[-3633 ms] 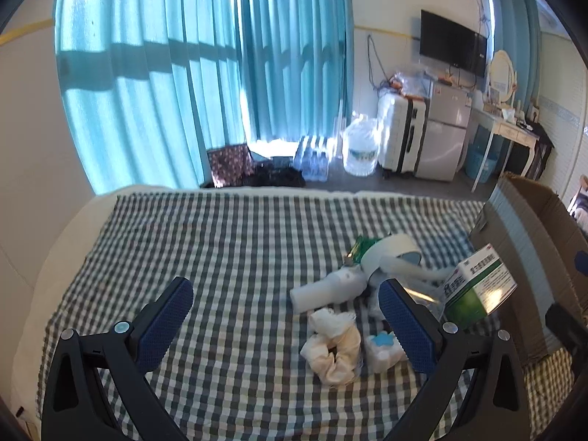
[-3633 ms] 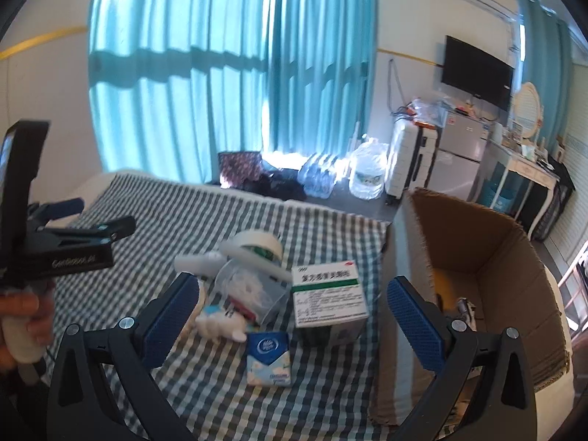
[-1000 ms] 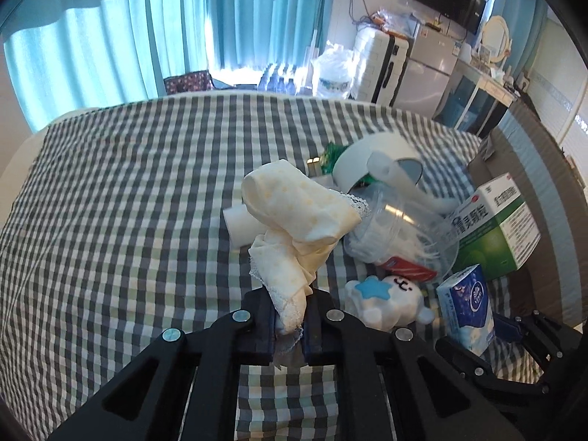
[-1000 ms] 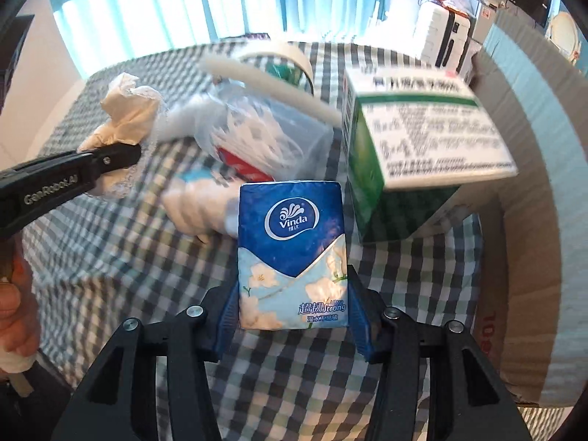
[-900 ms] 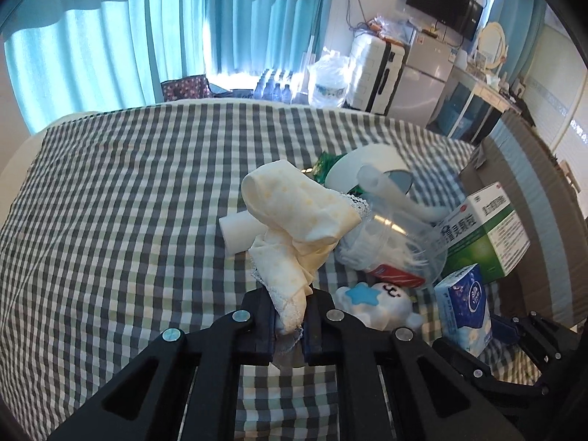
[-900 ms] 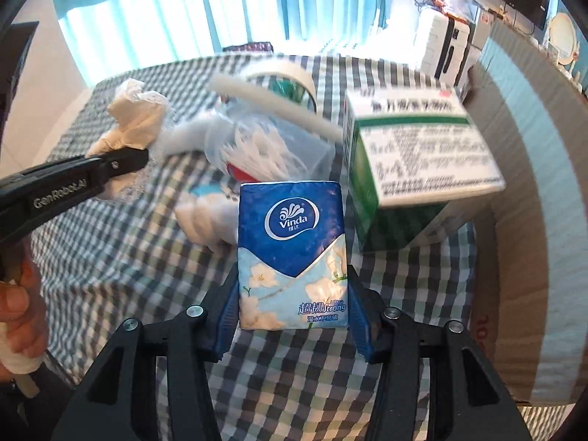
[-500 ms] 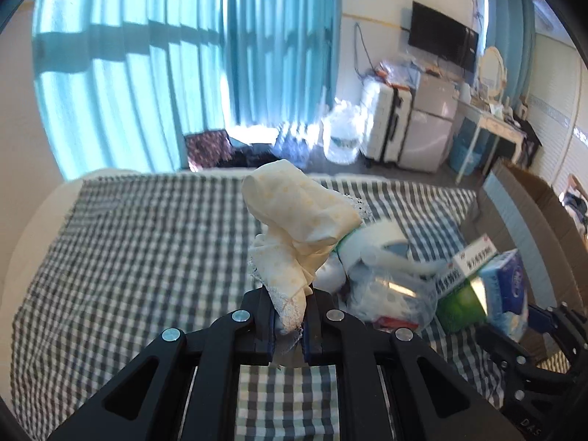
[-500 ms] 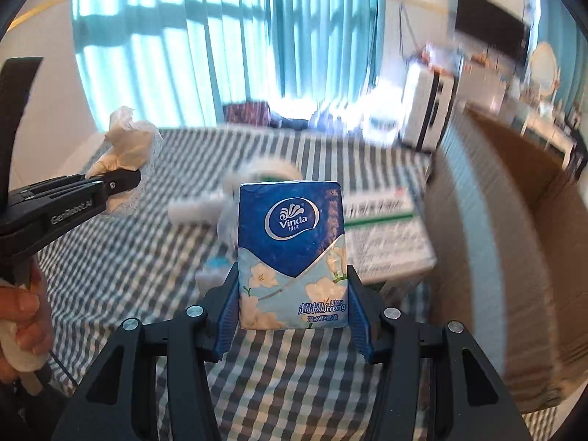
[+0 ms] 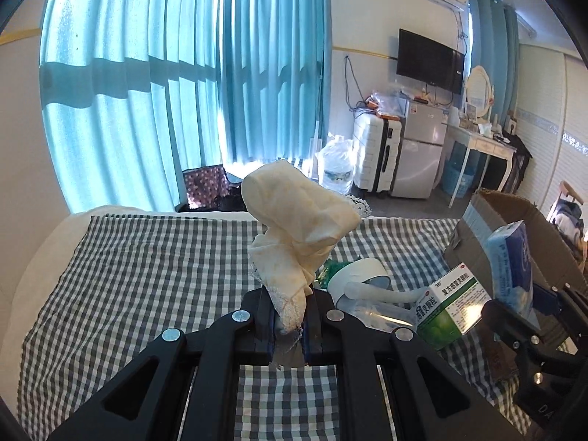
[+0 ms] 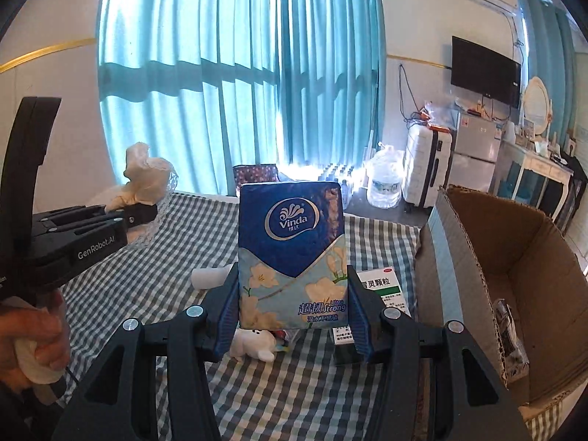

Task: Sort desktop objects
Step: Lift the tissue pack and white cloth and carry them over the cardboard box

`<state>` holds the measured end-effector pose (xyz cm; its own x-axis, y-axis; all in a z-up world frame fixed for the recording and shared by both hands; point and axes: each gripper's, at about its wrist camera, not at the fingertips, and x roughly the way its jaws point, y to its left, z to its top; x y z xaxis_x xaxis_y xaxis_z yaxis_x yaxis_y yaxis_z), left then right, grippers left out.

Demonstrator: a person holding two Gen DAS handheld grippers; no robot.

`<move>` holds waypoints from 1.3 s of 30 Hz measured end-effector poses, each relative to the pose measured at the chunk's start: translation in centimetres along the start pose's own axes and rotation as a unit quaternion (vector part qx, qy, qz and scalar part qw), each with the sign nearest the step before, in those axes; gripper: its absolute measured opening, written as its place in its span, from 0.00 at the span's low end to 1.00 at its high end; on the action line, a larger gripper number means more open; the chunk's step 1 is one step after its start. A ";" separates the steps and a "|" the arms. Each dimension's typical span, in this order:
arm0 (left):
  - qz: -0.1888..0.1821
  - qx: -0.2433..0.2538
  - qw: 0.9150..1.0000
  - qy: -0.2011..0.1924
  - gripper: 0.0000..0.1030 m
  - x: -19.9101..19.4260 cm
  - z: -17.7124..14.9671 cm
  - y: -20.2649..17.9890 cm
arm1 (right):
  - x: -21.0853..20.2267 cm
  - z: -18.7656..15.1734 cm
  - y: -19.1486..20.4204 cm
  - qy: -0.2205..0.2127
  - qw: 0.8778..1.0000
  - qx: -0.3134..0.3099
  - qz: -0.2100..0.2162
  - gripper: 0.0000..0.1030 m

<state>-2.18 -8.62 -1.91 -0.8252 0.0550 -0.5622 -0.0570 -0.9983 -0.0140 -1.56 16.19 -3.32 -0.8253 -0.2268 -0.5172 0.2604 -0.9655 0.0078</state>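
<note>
Left gripper (image 9: 288, 325) clamped on crumpled cream cloth (image 9: 297, 220), held above checkered table (image 9: 139, 275). Right gripper (image 10: 292, 310) clamped on blue tissue pack (image 10: 292, 253), lifted beside open cardboard box (image 10: 514, 257). Green medicine box (image 9: 450, 299) on table.

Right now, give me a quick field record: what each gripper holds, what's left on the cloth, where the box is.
left gripper: shut on cloth rag, lifted
right gripper: shut on tissue pack, lifted
on checked cloth: medicine box, tape roll, plush toy, white tube
cardboard box: open, right of the cloth
inside box: something at the bottom, cannot tell what
</note>
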 end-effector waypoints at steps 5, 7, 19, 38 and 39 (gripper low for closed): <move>-0.012 0.002 1.000 -0.006 0.09 -0.6 0.3 -1.2 | -0.8 0.3 -0.3 -0.006 1.000 -0.004 -0.003 0.49; -0.015 0.009 1.000 -0.011 0.09 -1.0 0.4 -1.9 | -1.1 0.3 -0.6 -0.008 1.000 -0.001 -0.004 0.49; -0.047 0.022 0.998 -0.028 0.09 -3.6 1.8 -6.4 | -5.6 1.2 -2.5 -0.041 0.999 0.009 -0.035 0.49; -0.085 0.041 0.995 -0.041 0.09 -6.6 4.3 -15.7 | -12.2 3.4 -8.7 -0.077 0.989 0.043 -0.115 0.49; -0.086 0.042 0.995 -0.042 0.09 -6.7 4.4 -16.2 | -12.5 3.5 -9.1 -0.079 0.989 0.044 -0.117 0.49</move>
<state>1.80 7.26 5.73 -0.8431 0.2297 -0.4862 -0.2450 -0.9690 -0.0331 4.62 27.36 6.03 -0.9277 -0.0057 -0.3734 0.0133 -0.9998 -0.0178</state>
